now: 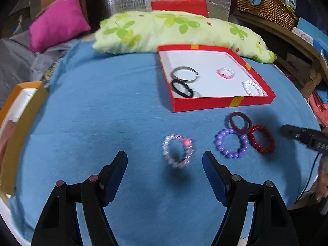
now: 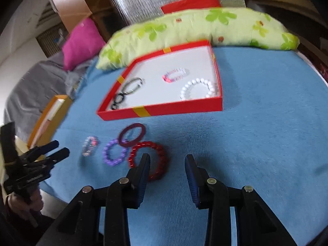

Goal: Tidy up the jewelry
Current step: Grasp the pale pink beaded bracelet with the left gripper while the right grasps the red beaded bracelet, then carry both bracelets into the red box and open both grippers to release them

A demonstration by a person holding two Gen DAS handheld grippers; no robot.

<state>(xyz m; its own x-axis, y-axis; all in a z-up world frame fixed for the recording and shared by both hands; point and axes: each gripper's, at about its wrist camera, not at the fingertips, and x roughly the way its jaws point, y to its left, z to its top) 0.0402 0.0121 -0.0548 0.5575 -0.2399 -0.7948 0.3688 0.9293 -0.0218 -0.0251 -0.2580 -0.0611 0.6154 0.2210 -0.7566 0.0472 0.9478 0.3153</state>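
Observation:
On the blue cloth lie a clear-pink bead bracelet [image 1: 189,145], a purple bead bracelet [image 1: 217,143], a red bead bracelet [image 1: 264,151] and a maroon ring [image 1: 239,113]. My left gripper [image 1: 165,160] hangs open just short of the clear-pink bracelet, which lies between the lines of its fingers. My right gripper [image 2: 167,164] is open and empty. Its left finger covers part of the red bracelet [image 2: 147,144]. Behind them stands a red tray [image 1: 223,101] holding a silver bangle [image 1: 184,69], a black ring [image 1: 180,91], a pink bracelet [image 1: 225,72] and a white bead bracelet [image 1: 252,88].
An orange box [image 1: 20,123] stands at the cloth's left edge. A green flowered pillow [image 1: 174,30] lies behind the tray, with a magenta cushion [image 1: 59,20] to its left. A wicker basket [image 1: 266,6] sits on a wooden shelf at the right.

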